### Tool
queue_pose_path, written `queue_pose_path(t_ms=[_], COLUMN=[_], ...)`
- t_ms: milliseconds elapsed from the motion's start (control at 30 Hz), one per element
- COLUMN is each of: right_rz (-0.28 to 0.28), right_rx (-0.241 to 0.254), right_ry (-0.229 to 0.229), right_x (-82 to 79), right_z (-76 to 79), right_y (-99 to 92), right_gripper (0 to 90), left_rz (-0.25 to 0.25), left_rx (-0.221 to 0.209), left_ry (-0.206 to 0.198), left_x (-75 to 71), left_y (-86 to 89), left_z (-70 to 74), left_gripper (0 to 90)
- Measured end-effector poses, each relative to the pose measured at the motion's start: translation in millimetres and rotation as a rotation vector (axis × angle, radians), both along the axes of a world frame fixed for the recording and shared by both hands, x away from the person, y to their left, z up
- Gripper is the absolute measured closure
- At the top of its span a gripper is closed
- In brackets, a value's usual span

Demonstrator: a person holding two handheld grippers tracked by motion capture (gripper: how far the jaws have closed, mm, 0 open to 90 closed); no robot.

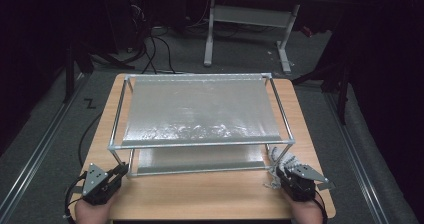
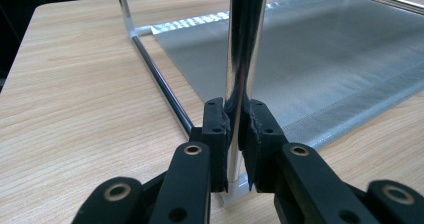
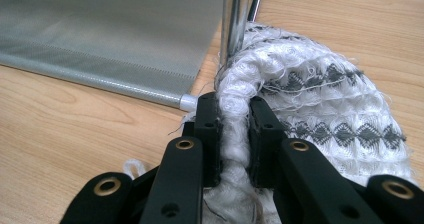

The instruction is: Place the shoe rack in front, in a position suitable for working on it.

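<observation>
- The left gripper [image 1: 121,170] sits at the near left corner of the table [image 1: 210,194], its jaws clamped on the near left post [image 2: 239,84] of the rack [image 1: 200,144].
- In the left gripper view the shiny upright post stands between the two pads [image 2: 216,129], which press on it from both sides just above the white corner joint [image 2: 235,196].
- The right gripper [image 1: 281,173] is at the near right corner of the table, its jaws clamped on a fold of the cloth [image 3: 320,109].
- The cloth, white knit with grey diamond bands, lies bunched on the table against the rack's near right post [image 3: 235,24]; in the high view it shows just ahead of the right gripper [image 1: 284,159].
- The rack is a metal frame with two grey mesh shelves, one high [image 1: 200,114] and one low near the tabletop [image 1: 200,159].
- The low shelf's hemmed edge ends at a white cap [image 3: 188,102] just left of the right gripper's jaws.
- A hand [image 1: 92,211] holds the left gripper at the table's near edge; another hand [image 1: 307,213] holds the right one.
- Cables [image 1: 150,49] lie on the floor beyond the table.
</observation>
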State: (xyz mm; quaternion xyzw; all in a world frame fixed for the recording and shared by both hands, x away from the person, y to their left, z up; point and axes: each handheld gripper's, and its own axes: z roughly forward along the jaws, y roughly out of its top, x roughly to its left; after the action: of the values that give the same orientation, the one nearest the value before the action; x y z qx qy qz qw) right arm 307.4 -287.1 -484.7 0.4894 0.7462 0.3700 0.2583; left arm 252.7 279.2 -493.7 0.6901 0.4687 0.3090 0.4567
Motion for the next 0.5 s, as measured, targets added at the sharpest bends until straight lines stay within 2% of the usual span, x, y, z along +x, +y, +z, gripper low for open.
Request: queue_pose_path(t_ms=[200,267,300,333,367,400,433,467,500], right_rz=[-0.001,-0.003,-0.003,-0.008,-0.008,-0.008,-0.008,-0.009,-0.009], right_rx=[0.004,0.01,0.01,0.02,0.02,0.025,0.025,0.028,0.028], right_ry=[-0.035,-0.071,-0.071,-0.097,-0.097,-0.125,-0.125,-0.155,-0.155], right_x=[-3.1,-5.5,-5.5,-8.1,-8.1,-10.3,-10.3,-13.1,-13.1], right_z=[6.5,14.0,14.0,20.2,20.2,27.2,27.2,34.6,34.6], right_y=[1.0,0.4,0.4,0.3,0.3,0.6,0.6,1.4,1.4], right_gripper=[78.7,78.7,78.7,78.7,78.7,78.7,78.7,78.5,78.5], left_rz=[0.001,0.001,0.0,0.0,0.0,0.0,0.0,-0.001,-0.001], left_rx=[0.003,0.002,0.002,0.002,0.002,0.002,0.002,0.002,0.002], left_ry=[-0.001,-0.001,-0.001,-0.001,-0.001,-0.001,-0.001,-0.002,-0.002], left_x=[-0.1,0.0,0.1,0.2,0.2,0.3,0.3,0.3,0.3], left_y=[-0.2,-0.2,-0.2,-0.2,-0.2,-0.1,-0.1,-0.1,-0.1], left_z=[0.1,0.0,-0.1,-0.1,-0.1,-0.1,-0.1,-0.2,-0.2], left_gripper=[80.7,80.8,80.8,80.8,80.8,80.7,80.7,80.8,80.7])
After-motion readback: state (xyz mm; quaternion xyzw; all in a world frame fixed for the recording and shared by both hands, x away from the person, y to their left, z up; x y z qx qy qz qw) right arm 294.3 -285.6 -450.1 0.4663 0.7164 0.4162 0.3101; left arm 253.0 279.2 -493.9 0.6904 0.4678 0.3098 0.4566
